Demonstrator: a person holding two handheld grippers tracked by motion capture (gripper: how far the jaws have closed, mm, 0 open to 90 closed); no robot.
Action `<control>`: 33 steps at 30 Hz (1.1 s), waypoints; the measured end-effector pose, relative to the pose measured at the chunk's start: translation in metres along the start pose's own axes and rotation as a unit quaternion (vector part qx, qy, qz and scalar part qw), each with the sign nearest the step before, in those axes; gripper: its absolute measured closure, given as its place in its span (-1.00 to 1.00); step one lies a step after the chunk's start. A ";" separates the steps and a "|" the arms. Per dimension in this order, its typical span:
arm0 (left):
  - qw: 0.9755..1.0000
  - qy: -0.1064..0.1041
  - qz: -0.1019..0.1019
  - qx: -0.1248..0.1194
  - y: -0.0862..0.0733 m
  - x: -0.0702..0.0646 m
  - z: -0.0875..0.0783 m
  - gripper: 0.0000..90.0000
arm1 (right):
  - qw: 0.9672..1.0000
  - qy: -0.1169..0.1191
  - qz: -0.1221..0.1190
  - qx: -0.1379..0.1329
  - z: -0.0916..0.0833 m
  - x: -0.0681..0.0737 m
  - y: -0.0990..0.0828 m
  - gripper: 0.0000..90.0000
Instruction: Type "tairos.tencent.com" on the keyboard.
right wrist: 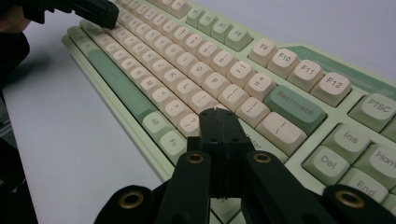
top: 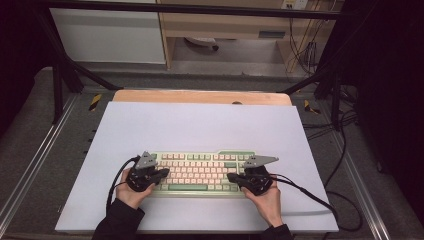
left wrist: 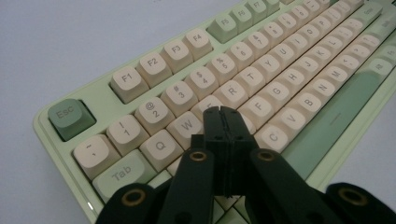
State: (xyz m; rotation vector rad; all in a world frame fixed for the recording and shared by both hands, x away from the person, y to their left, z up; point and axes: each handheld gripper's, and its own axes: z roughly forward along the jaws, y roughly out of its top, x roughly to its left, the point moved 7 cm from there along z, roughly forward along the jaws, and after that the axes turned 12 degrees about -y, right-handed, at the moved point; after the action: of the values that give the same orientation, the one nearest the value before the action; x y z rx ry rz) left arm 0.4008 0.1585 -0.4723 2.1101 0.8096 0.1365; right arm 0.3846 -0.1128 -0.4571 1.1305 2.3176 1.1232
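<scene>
Two closed claws, the left claw [left wrist: 223, 112] over the keys near W and the right claw [right wrist: 217, 112] near Backspace, hover at opposite ends of the green keyboard [top: 197, 172] lying on the white tabletop [top: 200, 125].

A green keyboard [top: 197, 172] with pale keys lay on a big white sheet [top: 200, 125] near the person. The left gripper [top: 161, 175] sat over the keyboard's left end and the right gripper [top: 234, 177] over its right end, each held in a hand. Black cables [top: 305, 192] trailed off to the right.
</scene>
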 end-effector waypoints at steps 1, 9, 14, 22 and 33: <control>1.000 -0.001 -0.001 -0.002 0.000 0.000 0.000 0.99 | 1.000 0.000 0.000 -0.001 0.000 0.000 0.000 1.00; 1.000 -0.001 0.003 -0.002 -0.001 0.000 0.000 0.99 | 1.000 0.001 0.001 -0.002 0.001 0.001 0.000 1.00; 1.000 0.000 0.005 -0.002 -0.002 -0.001 0.001 0.99 | 1.000 0.003 0.002 -0.001 0.002 0.002 -0.001 1.00; 1.000 -0.001 0.007 0.002 -0.003 -0.001 0.002 0.99 | 1.000 0.003 0.002 -0.001 0.002 0.002 -0.001 1.00; 1.000 -0.005 0.010 -0.010 -0.001 -0.004 -0.009 0.99 | 1.000 0.008 0.003 -0.002 0.003 0.004 -0.001 1.00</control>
State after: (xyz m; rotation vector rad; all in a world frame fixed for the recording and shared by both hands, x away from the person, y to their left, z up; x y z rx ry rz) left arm 0.3941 0.1622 -0.4667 2.0996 0.7794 0.1444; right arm 0.3838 -0.1085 -0.4594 1.1313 2.3252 1.1433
